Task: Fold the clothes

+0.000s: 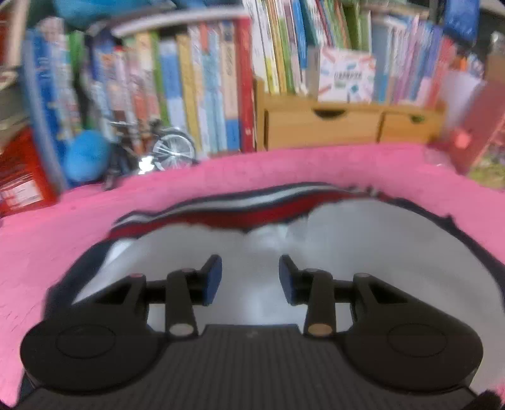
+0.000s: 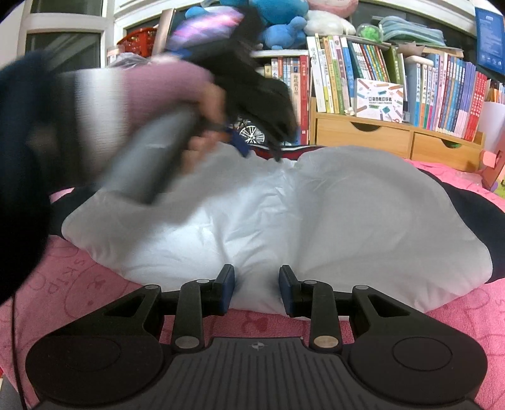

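A jacket [image 2: 315, 214] lies on the pink cloth, its white lining facing up, with dark navy edges and a red, white and navy striped collar [image 1: 252, 208] at the far side. My left gripper [image 1: 250, 279] hovers open above the white lining [image 1: 363, 252], nothing between its blue pads; its image is blurred. My right gripper [image 2: 257, 290] is open at the jacket's near hem, low over the cloth, with white fabric in the gap. In the right wrist view, a person's hand [image 2: 202, 120] in a pink sleeve holds the left tool over the jacket's far left part, blurred.
A pink towel-like cloth [image 2: 79, 293] covers the work surface. Behind it stand rows of books [image 2: 378, 79], a wooden drawer unit [image 2: 363, 137], a small model bicycle [image 1: 157, 148] and plush toys [image 2: 277, 28]. A pink item [image 2: 494, 164] sits at the far right.
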Motion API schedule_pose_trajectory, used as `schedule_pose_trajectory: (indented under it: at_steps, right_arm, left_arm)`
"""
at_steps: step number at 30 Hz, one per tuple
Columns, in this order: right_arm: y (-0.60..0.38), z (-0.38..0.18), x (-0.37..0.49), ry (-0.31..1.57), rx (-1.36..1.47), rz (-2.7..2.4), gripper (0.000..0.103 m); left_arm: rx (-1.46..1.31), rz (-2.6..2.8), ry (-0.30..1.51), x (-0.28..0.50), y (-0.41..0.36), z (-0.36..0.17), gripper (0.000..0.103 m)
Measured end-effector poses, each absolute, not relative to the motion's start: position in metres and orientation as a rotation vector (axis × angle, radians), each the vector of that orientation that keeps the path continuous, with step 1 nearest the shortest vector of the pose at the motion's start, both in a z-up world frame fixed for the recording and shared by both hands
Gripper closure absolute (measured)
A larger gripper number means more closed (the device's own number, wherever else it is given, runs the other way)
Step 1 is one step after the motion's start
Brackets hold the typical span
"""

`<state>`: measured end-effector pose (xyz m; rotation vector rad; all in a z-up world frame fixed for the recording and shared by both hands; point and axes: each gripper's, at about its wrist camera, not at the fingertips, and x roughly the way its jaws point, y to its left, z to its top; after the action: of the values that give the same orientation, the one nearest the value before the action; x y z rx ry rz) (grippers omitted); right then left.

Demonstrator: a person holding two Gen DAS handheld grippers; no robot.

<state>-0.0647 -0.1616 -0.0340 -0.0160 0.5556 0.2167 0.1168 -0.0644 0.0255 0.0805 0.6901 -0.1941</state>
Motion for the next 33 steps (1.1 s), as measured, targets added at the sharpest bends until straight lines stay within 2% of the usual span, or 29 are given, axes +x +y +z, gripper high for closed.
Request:
schedule_pose_trajectory:
  at_steps: [2, 5, 6, 13, 18, 23, 26, 33]
  right_arm:
    - [-0.164, -0.033, -0.065, 0.552, 0.001, 0.229, 0.067]
    - [-0.179, -0.027, -0.071, 0.524, 0.110, 0.248, 0.050]
    - [-0.187, -0.024, -0.076, 0.514, 0.165, 0.236, 0.049]
    - [-0.264, -0.017, -0.091, 0.465, 0.403, 0.000, 0.046]
    - [-0.288, -0.024, -0.084, 0.486, 0.457, -0.053, 0.045]
    - [-0.312, -0.031, -0.076, 0.507, 0.511, -0.107, 0.041]
    - [-0.326, -0.035, -0.072, 0.519, 0.543, -0.139, 0.039]
    - [-0.332, -0.037, -0.059, 0.526, 0.552, -0.147, 0.038]
  left_arm:
    - [0.069, -0.182, 0.648, 0.079, -0.053, 0.028, 0.060]
    - [0.044, -0.161, 0.618, 0.030, -0.042, 0.023, 0.060]
    - [0.044, -0.161, 0.617, 0.023, -0.044, 0.020, 0.060]
    - [0.064, -0.175, 0.618, -0.004, -0.078, -0.007, 0.060]
    - [0.078, -0.185, 0.618, -0.024, -0.102, -0.026, 0.059]
    - [0.068, -0.180, 0.620, -0.023, -0.102, -0.027, 0.059]
    - [0.023, -0.193, 0.634, -0.031, -0.101, -0.024, 0.064]
    - [0.018, -0.220, 0.631, -0.034, -0.107, -0.029, 0.063]
